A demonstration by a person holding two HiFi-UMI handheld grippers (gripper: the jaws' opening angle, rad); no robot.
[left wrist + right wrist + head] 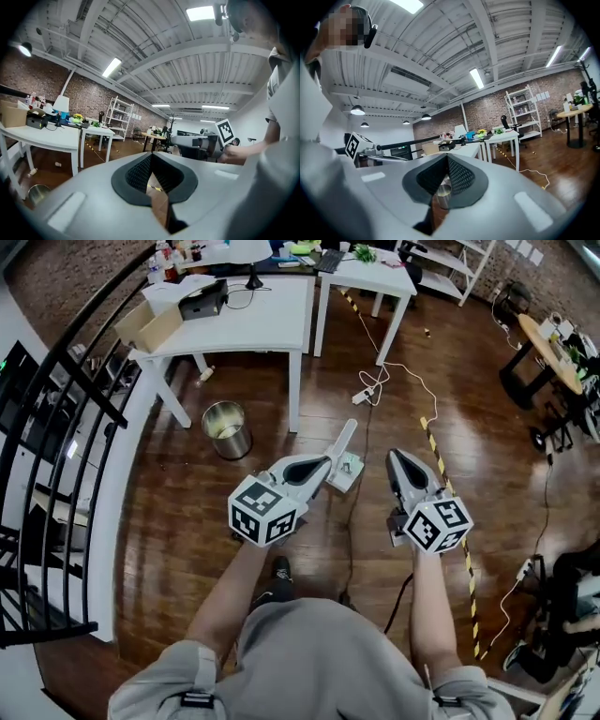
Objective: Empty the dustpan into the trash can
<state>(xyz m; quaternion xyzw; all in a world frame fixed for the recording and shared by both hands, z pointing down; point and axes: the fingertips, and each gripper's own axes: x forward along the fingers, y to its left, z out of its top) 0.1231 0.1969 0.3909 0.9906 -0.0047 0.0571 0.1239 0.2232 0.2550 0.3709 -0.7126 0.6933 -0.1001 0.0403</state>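
Both grippers are held out over the dark wooden floor [187, 521], side by side and apart. The left gripper [325, 463] has its jaws pressed together at the tips with nothing between them; its own view shows the black pads meeting at the front [151, 157] and only floor behind them. The right gripper [396, 457] is likewise closed on nothing, its pads joined at the tip [446, 158]. The white dustpan [345, 465] stands on the floor with its handle slanting up and away, between the two grippers. From the head view the left gripper's tip overlaps its near edge, though contact cannot be judged from there. The trash can [227, 430], a round metal bin, sits open-topped on the floor to the left of the dustpan, well apart from it and just beside a leg of the white table [244, 324]. It also shows through the gap under the right gripper's pads [442, 196] and low at the left in the left gripper view [38, 192]
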